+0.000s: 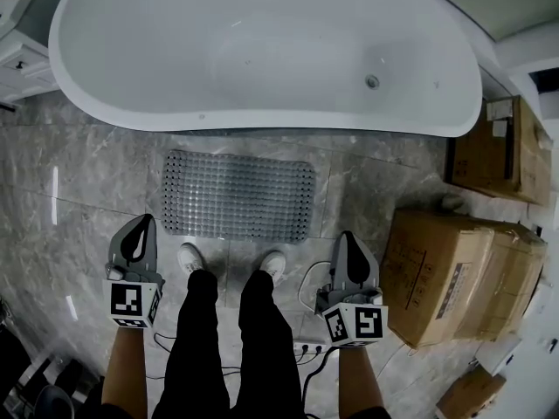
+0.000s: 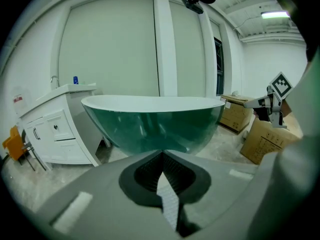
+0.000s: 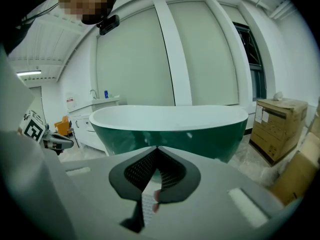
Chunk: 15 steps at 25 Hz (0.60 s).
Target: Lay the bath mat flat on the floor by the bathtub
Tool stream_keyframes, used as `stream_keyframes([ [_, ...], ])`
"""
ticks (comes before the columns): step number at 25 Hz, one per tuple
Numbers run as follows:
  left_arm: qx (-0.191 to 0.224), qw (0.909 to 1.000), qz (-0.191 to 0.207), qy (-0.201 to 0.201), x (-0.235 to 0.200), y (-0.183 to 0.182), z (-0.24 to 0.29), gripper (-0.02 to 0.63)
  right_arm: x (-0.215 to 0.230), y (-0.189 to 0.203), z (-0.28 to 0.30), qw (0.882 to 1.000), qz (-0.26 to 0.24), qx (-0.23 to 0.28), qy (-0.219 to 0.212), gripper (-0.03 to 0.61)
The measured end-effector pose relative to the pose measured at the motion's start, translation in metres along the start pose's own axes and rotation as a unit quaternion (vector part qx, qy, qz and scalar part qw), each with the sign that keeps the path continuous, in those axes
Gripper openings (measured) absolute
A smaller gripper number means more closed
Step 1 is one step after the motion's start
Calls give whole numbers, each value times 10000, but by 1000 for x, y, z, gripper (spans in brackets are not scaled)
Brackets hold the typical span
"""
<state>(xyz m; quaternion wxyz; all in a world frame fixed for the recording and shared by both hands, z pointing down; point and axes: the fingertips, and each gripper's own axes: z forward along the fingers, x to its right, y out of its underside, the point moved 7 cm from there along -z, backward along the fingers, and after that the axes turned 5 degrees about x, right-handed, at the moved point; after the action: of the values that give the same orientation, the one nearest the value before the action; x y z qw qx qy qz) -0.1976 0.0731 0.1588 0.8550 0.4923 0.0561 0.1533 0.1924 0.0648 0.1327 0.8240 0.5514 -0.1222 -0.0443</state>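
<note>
Bath mat (image 1: 238, 195) lies flat at frame centre beside bathtub (image 1: 262, 112); task looks done. Left gripper (image 1: 135, 234) and right gripper (image 1: 351, 253) both closed, empty.

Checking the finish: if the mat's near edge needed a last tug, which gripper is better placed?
Left, marginally. The left gripper hangs closer to the bath mat's near corner than the right gripper; both are shut and empty, and the mat already lies flat.
</note>
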Motion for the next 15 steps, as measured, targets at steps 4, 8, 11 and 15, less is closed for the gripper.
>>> stream_keyframes([
  [4,43,10000,-19,-21,-1,-11,-6,2,-3,-10,-4,10000,52,59,2,26],
  [8,-70,10000,-16,14,2,-11,-12,2,-6,-12,-4,9999,98,55,-14,26],
  [11,-88,10000,-8,15,4,-12,-14,2,-6,-13,-6,9999,147,51,34,26],
  [15,52,9998,-89,-194,6,-24,-21,2,-5,-23,-13,9999,-39,85,84,26],
])
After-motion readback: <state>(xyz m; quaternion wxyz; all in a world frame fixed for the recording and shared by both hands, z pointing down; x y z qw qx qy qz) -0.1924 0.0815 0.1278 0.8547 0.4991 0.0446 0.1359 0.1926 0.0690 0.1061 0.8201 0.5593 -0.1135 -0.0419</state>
